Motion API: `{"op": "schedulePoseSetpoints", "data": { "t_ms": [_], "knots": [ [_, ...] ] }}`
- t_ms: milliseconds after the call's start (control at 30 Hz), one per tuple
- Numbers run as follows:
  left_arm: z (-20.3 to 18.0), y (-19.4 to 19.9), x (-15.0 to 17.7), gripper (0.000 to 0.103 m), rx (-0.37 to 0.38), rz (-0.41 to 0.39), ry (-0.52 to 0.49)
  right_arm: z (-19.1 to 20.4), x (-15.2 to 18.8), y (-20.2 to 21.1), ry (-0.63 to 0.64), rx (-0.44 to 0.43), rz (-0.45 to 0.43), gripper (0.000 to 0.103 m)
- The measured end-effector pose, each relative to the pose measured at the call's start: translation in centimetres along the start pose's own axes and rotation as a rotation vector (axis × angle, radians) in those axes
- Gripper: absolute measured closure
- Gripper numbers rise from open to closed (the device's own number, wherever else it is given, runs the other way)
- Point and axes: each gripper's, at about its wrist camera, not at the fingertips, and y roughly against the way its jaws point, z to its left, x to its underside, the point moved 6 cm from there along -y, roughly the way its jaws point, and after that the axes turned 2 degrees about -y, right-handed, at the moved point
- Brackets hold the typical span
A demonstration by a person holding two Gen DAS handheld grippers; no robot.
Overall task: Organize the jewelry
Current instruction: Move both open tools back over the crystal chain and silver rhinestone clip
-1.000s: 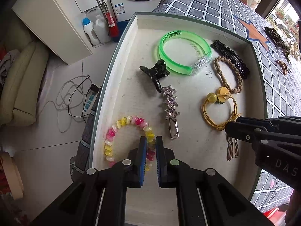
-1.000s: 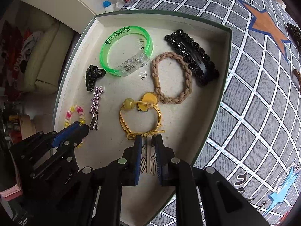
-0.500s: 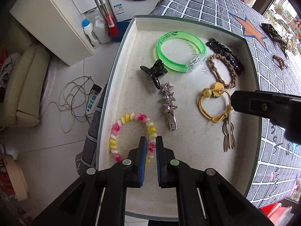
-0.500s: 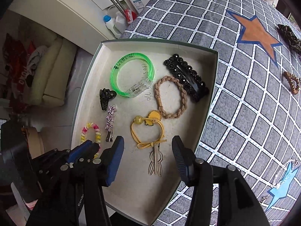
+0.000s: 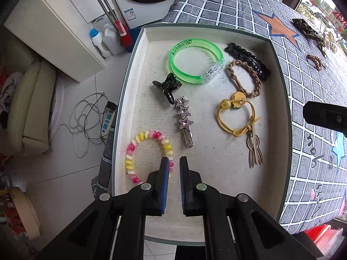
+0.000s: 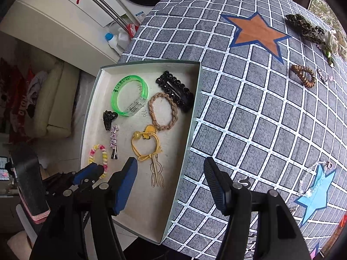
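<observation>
Several loose pieces upper right; brown coil tie [image 6: 303, 77] light, springy, pinch its rim; right gripper [image 6: 171, 177] opening, empty; left gripper [image 5: 174, 169] closed, empty.

We are looking at a shallow tray [image 5: 138, 49] holding seven pieces lying flat. A green bangle [image 5: 195, 60] is lying near its far wall, with a black beaded clip [image 5: 247, 59] and a braided tan hair tie [image 5: 244, 78] beside it. A yellow hair tie [image 5: 235, 117] with a tassel is resting near the right wall. A black claw clip [image 5: 167, 85], a star clip [image 5: 185, 119] and a pink-and-yellow bracelet [image 5: 149, 151] are sitting toward the left.
</observation>
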Motion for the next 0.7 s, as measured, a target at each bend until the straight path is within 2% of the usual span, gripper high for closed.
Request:
{"op": "schedulePoseSetpoints", "data": {
  "t_ms": [167, 200, 233, 267, 333, 433, 467, 700],
  "knots": [
    [-0.4, 0.3, -0.1, 0.087, 0.001, 0.007, -0.006, -2.0, 0.9, 0.5, -0.045, 0.014, 0.009, 0.036],
    [-0.3, 0.3, 0.0, 0.077, -0.007, 0.014, -0.006, -2.3, 1.1, 0.6, -0.053, 0.013, 0.011, 0.034],
    [-0.3, 0.3, 0.0, 0.057, -0.008, 0.017, -0.004, -2.6, 1.2, 0.7, -0.061, 0.012, 0.013, 0.033],
    [-0.2, 0.5, 0.0, 0.004, -0.021, 0.013, 0.004, -2.9, 1.4, 0.8, -0.068, 0.013, 0.012, 0.031],
    [0.1, 1.5, -0.3, 0.0, -0.06, -0.037, 0.008, -3.2, 1.7, 1.1, -0.075, 0.012, 0.011, 0.031],
    [-0.4, 2.1, -0.7, 0.0, -0.043, -0.035, -0.001, -3.9, 2.2, 1.4, -0.088, 0.013, 0.006, 0.029],
    [-0.6, 2.3, -0.9, 0.0, -0.046, -0.037, -0.005, -4.1, 2.5, 1.6, -0.096, 0.012, 0.005, 0.022],
    [-3.1, 4.0, -2.2, 0.0, -0.026, -0.078, -0.08, -6.9, 4.0, 2.6, -0.168, 0.027, -0.002, 0.021]
  ]
}}
